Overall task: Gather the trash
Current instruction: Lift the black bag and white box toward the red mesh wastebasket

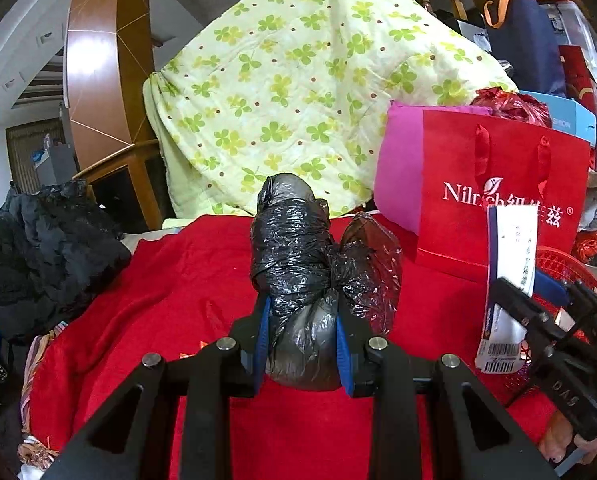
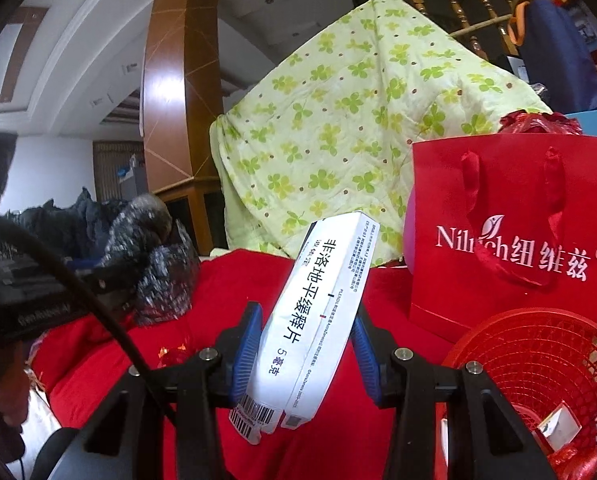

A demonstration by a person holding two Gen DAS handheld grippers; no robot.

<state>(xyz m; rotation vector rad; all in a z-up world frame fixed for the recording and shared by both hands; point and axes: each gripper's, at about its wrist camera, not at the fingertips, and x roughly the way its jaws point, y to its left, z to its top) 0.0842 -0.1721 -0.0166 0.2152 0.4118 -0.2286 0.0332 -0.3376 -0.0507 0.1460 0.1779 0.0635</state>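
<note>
Nearest in the left wrist view, the left gripper (image 1: pixel 304 344) is clamped on a knotted black plastic bag (image 1: pixel 298 264); the blue pads press its grey lower bulge from both sides, and the rest of the bundle stands up and forward beyond the fingertips, with a loose lobe hanging to its right; the grip low on the bundle probably serves to carry it whole, so nothing spills. In the right wrist view, the right gripper (image 2: pixel 306 356) is clamped on a white medicine box (image 2: pixel 318 312); the box sits slanted between the pads, its barcode end down near the fingers' roots and its far end tilted up to the right, well past the tips; it looks held across its narrow width, a firm hold for a light carton. Both pieces of trash are off the red cloth (image 1: pixel 170 288), which covers the surface below; neither touches it. Just to the right, at the cloth's right edge, stands a red mesh basket (image 2: pixel 538 360) with scraps already inside; judging by the task, that is where both items are bound, and the box is the nearer to it. Behind the basket, a red paper bag (image 2: pixel 510 208) stands upright near the cloth's far right corner; a pile of dark clothing (image 1: pixel 42 248) lies off the left edge; farthest back, a green clover quilt (image 1: pixel 298 80) hangs draped beyond the far edge.
</note>
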